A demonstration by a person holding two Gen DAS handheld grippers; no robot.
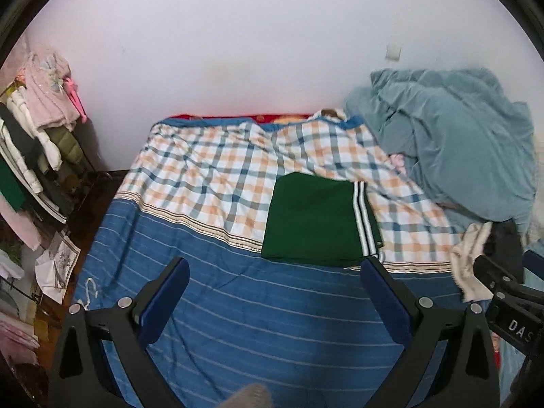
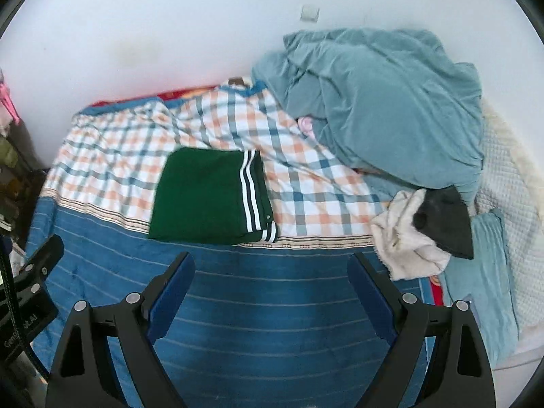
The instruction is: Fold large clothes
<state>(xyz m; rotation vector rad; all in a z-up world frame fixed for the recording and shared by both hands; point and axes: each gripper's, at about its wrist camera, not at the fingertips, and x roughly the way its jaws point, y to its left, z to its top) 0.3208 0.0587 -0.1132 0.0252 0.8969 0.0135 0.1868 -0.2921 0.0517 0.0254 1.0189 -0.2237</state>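
Both grippers hang above the bed, and both are empty. In the left wrist view the left gripper (image 1: pixel 273 272) sits at the bottom of the frame with its blue-padded fingers (image 1: pixel 163 301) spread wide, nothing between them but the blue striped part of the bedspread (image 1: pixel 238 292). Just above it, centre-right of the frame, the green garment (image 1: pixel 312 219) lies folded into a neat rectangle, white stripes running down its right edge, resting flat where the plaid part of the spread meets the blue. The right wrist view tells the same story: the right gripper (image 2: pixel 272 267) is spread wide at the bottom of the frame, holding nothing, and the folded green garment (image 2: pixel 204 197) sits left of centre above it, apart from the fingertips. In the upper right of that view a rumpled grey-blue blanket (image 2: pixel 391 102) is heaped against the wall, and below it, at the right, a cream fleecy cloth (image 2: pixel 404 238) lies crumpled with a dark cloth (image 2: pixel 448 221) on top of it. Over in the left wrist view, hanging clothes (image 1: pixel 44 129) crowd the left edge of the frame.
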